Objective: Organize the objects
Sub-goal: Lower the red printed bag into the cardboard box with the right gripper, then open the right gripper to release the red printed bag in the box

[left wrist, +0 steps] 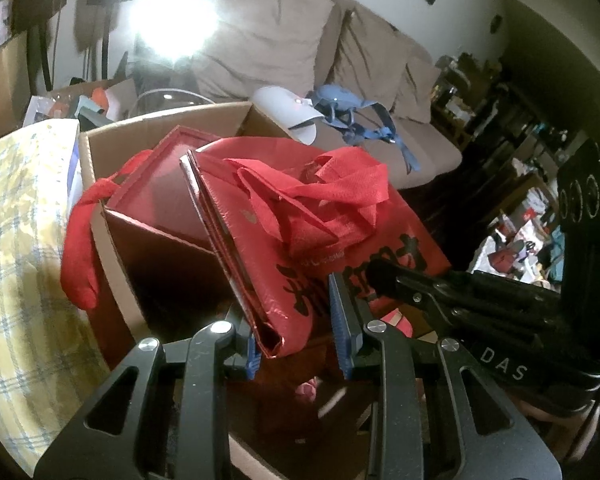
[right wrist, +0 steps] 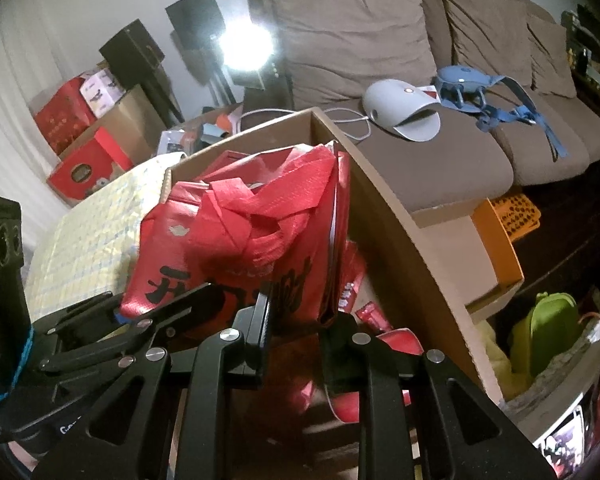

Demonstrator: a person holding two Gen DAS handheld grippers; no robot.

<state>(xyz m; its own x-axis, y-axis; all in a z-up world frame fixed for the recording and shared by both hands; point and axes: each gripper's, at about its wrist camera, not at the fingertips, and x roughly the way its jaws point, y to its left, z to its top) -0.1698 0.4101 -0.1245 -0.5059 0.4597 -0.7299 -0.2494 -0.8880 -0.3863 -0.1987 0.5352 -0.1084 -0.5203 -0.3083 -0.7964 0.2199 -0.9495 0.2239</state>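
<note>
Behind the work, a brown sofa (right wrist: 440, 152) lines the wall under a glaring lamp (right wrist: 246, 50), with a white hood-shaped device (right wrist: 404, 110) and blue straps (right wrist: 496, 96) lying on its seat. I hold both tools over an open cardboard box (right wrist: 388, 232), where a flattened red tote bag (left wrist: 300, 240) with black characters stands upright, tilted against a dark red box (left wrist: 160, 208) already inside. My left gripper (left wrist: 296, 336) has its jaws narrowly parted around the bag's lower folded edge; I cannot tell whether the blue pads truly pinch it. My right gripper (right wrist: 296, 324) is likewise nearly closed about the bag's bottom edge, its contact hidden. Yellow plaid cloth (left wrist: 20, 240) lies beside the carton.
</note>
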